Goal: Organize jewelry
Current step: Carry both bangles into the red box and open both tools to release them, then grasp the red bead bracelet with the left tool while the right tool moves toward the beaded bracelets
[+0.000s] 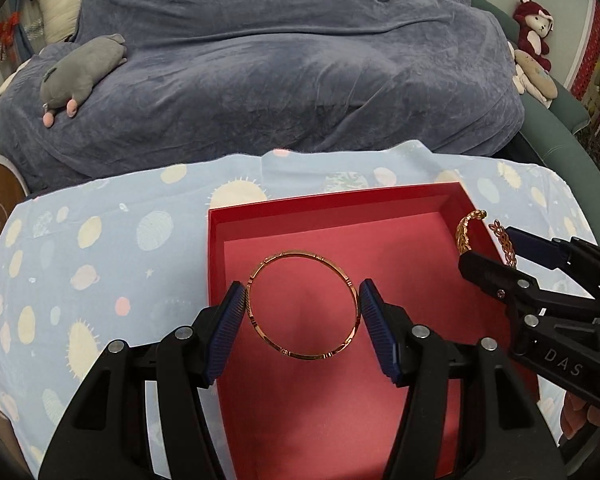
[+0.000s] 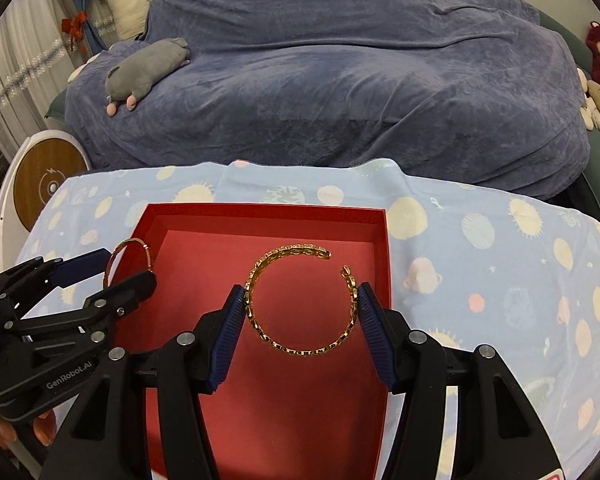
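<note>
Holding both pieces above the empty red box: my left claw pinches the rose-gold bangle, my right claw the gold chain-link cuff. Nothing lies inside yet, so I judge both still need setting down.

The red box runs off the bottom edge, its near wall unseen.

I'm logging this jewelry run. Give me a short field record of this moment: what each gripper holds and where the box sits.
left gripper: shut on rose-gold bangle, a closed ring
right gripper: shut on gold chain cuff, an open ring
red box: open, nothing on its floor, below both pieces
surface: planet-print cloth
</note>
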